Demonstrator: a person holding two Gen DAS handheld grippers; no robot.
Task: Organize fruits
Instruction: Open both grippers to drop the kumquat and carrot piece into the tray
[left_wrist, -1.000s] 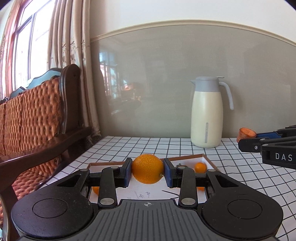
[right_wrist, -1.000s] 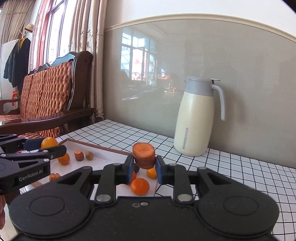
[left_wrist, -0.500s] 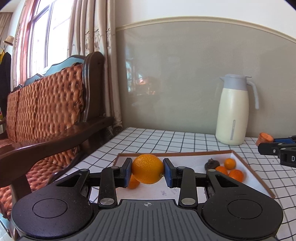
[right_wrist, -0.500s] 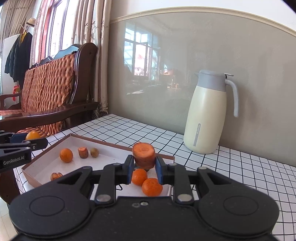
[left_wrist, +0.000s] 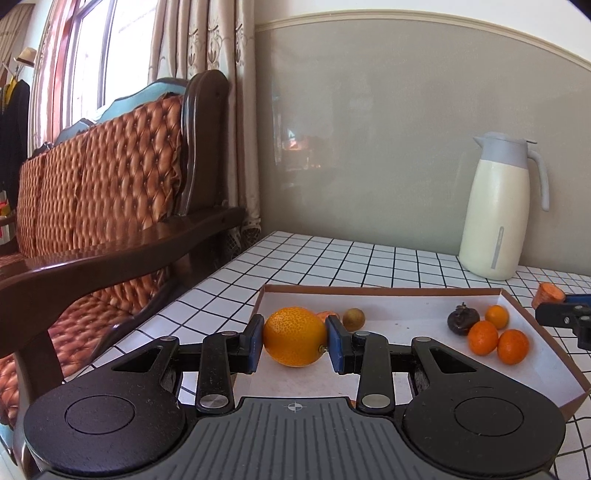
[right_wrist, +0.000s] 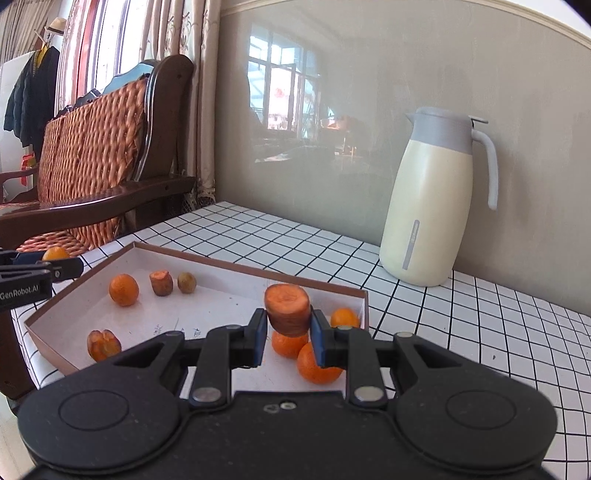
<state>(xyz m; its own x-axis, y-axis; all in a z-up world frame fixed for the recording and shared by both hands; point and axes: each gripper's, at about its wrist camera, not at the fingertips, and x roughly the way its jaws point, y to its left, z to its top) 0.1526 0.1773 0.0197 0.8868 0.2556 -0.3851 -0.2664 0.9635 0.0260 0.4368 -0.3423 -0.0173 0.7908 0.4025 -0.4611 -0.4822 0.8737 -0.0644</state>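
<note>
While the orange (left_wrist: 294, 335) sits pinched between the blue pads of the left gripper (left_wrist: 295, 341), held above the near left part of the tray (left_wrist: 380, 291), the right gripper (right_wrist: 287, 334) has its jaws closed narrowly on a carrot chunk (right_wrist: 287, 308), cut face up, over the tray's right end. The tray is a shallow brown-edged box with a white floor, lying on the checked tablecloth (right_wrist: 461, 325). At its right end lie three small tangerines (left_wrist: 496, 338) close together and a dark shrivelled fruit (left_wrist: 463, 319) just beside them. Toward the left end lie another tangerine (right_wrist: 124, 289), a second carrot piece (right_wrist: 161, 283), a small brownish round fruit (right_wrist: 186, 282) and, nearer, a split orange-brown piece (right_wrist: 103, 345). A cream jug (right_wrist: 430, 206) stands on the cloth behind the tray.
</note>
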